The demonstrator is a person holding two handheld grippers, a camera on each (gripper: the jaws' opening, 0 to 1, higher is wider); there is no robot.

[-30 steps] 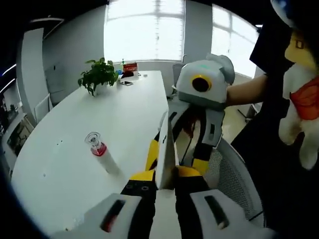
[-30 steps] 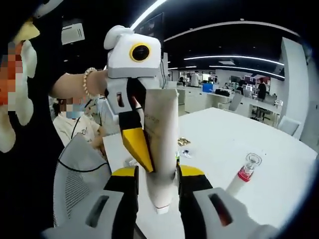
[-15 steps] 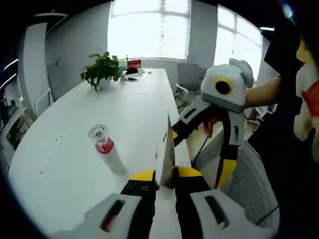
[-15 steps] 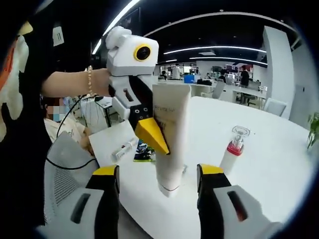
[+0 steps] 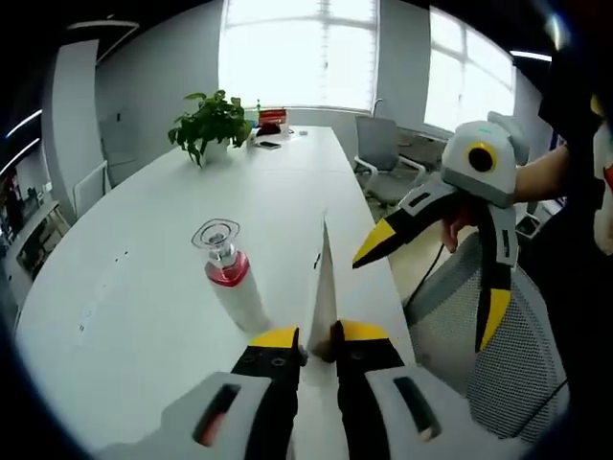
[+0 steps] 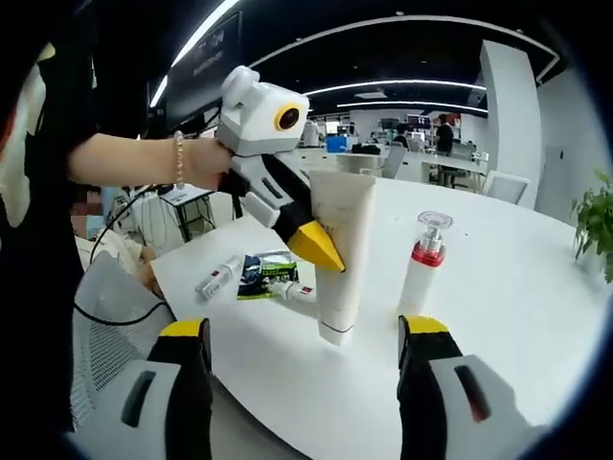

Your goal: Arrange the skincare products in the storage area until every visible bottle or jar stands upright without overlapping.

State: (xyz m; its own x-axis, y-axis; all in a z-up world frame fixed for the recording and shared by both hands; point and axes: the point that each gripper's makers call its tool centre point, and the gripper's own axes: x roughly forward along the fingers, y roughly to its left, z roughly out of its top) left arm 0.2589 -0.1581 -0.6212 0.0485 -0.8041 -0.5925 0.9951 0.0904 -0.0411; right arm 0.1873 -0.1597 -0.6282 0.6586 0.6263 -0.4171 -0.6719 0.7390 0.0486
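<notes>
A long white table point(image 5: 144, 249) is seen in both views. A mesh chair point(image 6: 105, 316) stands at its near edge, and a plant point(image 5: 213, 120) sits at the far end. In the right gripper view, the white tube point(image 6: 340, 249) is stood cap-down on the table, pinched by the closed left gripper point(image 6: 321, 247). Just beside it, apart, a pump bottle point(image 6: 421, 273) with a red collar stands upright. Smaller tubes and a sachet point(image 6: 261, 268) lie flat behind. The right gripper point(image 6: 305, 345) is held wide apart, with nothing between its jaws.
</notes>
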